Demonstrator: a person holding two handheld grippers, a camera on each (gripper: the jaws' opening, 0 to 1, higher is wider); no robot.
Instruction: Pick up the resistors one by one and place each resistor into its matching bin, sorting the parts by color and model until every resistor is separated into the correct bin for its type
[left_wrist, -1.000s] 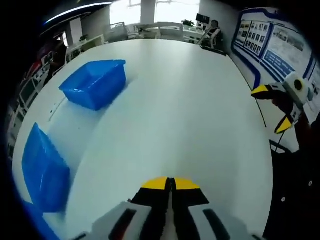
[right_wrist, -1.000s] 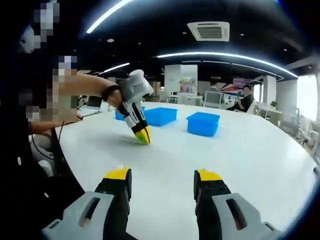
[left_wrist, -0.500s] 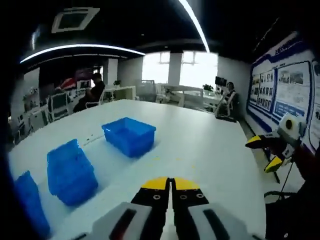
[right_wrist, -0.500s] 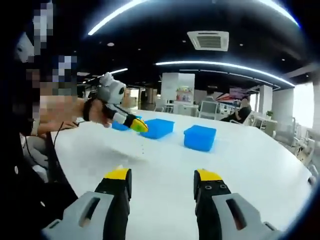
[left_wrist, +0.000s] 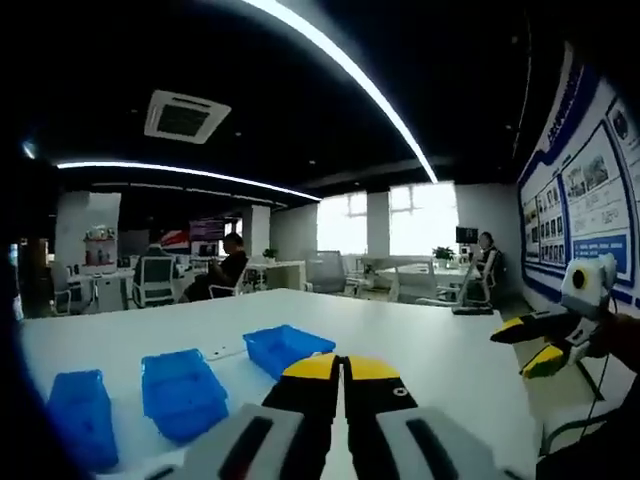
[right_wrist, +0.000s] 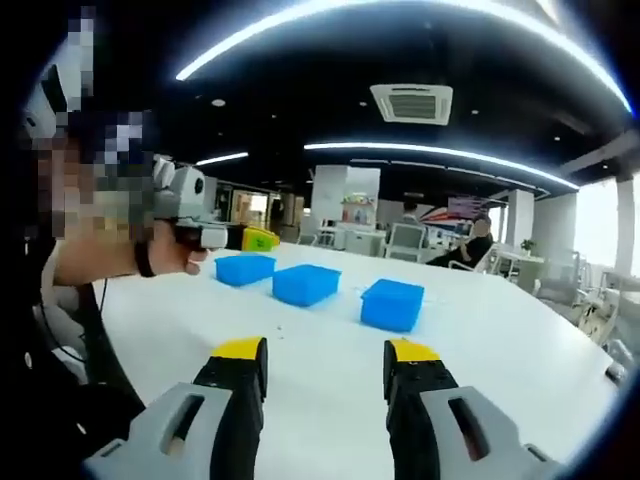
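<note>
We see no resistors: left tongs (left_wrist: 343, 366) pressed together, right tongs (right_wrist: 325, 352) spread, near blue bins (right_wrist: 307, 284); likely light, pinch bodies.

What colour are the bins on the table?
Blue, all three bins. Clearest in the right gripper view, lined up on the white table.

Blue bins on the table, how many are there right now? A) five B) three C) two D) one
B: the right gripper view shows three blue bins on the white table: one far left, one in the middle, one on the right; the left gripper view also shows three.
</note>
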